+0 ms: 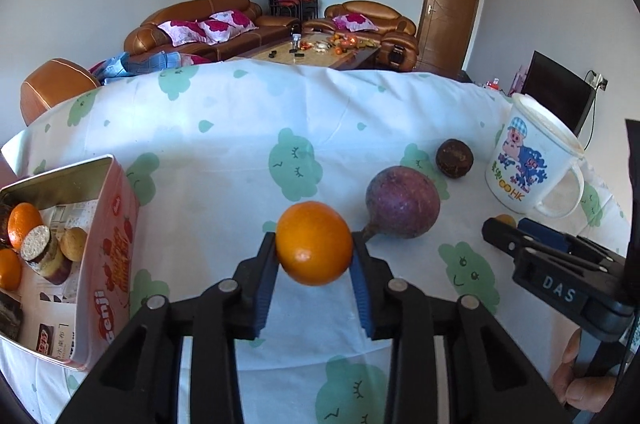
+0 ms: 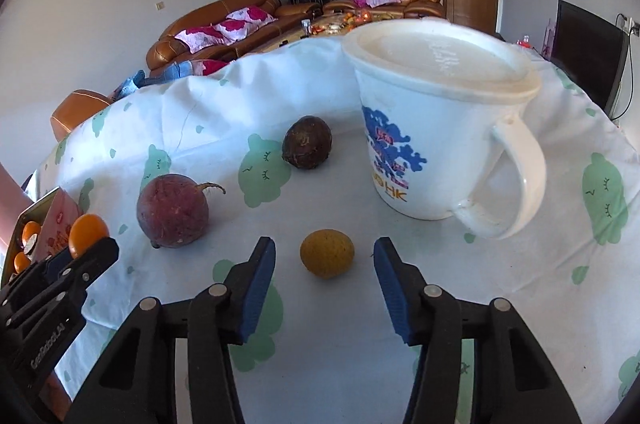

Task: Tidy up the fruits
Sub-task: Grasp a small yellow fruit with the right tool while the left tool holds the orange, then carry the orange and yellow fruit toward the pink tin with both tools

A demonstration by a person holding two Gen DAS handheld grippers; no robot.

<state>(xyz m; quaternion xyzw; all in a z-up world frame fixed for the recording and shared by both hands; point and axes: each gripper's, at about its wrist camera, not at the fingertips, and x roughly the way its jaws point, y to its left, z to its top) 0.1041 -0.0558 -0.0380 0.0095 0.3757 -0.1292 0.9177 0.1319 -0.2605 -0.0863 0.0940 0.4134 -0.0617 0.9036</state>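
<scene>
My left gripper is shut on an orange and holds it above the cloth; the orange also shows in the right wrist view. A pink tin box at the left holds oranges and other pieces. A purple round fruit with a stem and a dark brown fruit lie on the cloth; both show in the right wrist view, purple and brown. My right gripper is open, its fingers either side of a small yellow-brown fruit on the cloth.
A white lidded mug with a blue print stands just beyond the right gripper, handle to the right; it also shows in the left wrist view. The table carries a white cloth with green prints. Sofas and a coffee table stand behind.
</scene>
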